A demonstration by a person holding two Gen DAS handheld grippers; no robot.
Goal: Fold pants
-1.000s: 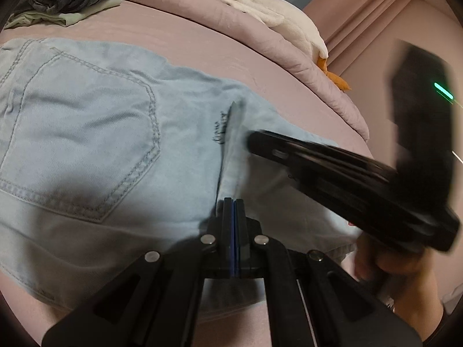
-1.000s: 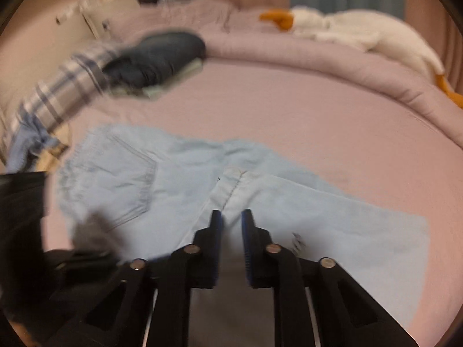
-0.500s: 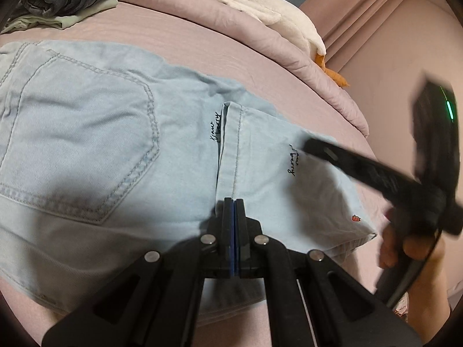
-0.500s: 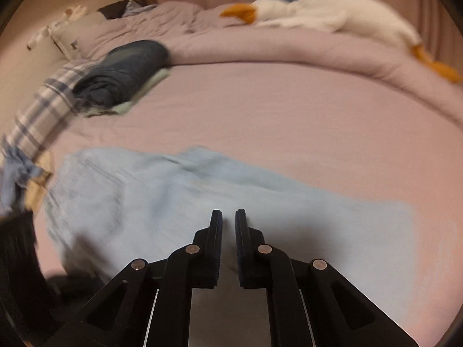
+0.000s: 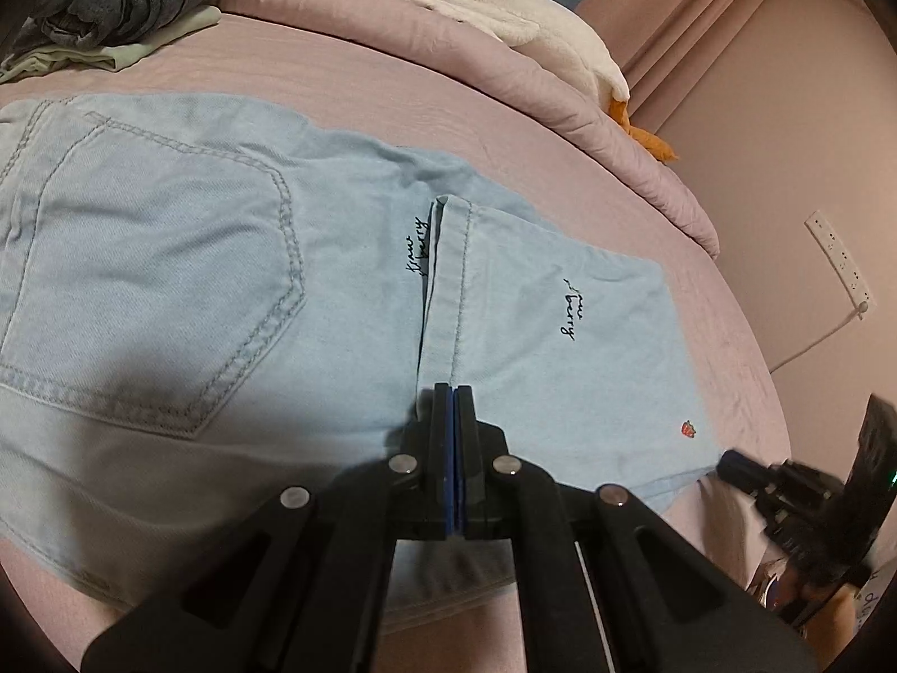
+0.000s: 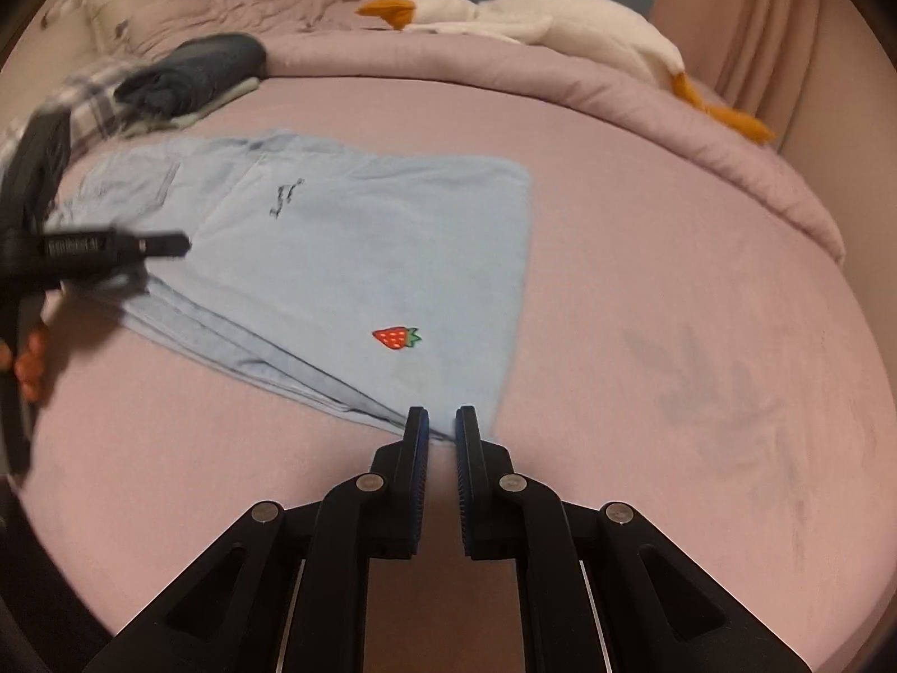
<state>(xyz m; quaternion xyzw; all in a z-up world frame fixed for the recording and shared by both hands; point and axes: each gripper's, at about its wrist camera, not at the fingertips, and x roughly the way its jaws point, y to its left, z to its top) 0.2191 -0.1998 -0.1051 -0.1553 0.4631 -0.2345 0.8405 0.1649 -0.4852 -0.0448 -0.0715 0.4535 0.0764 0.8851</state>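
Left wrist view: left gripper (image 5: 453, 392), jaws fully closed, apparently pinning the pants (image 5: 235, 280) at the leg hem; the right gripper (image 5: 745, 468) has swung out from over the denim toward the bed's (image 5: 560, 129) near edge.

Right wrist view: the right gripper (image 6: 443, 420), nearly closed and empty, now reaches the folded corner, probably setting up another fold.

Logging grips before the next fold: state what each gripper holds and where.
Left gripper: shut at the folded hem of the pants, pinch unclear. Right gripper: nearly shut at their near corner, which lies flat; no hold evident.
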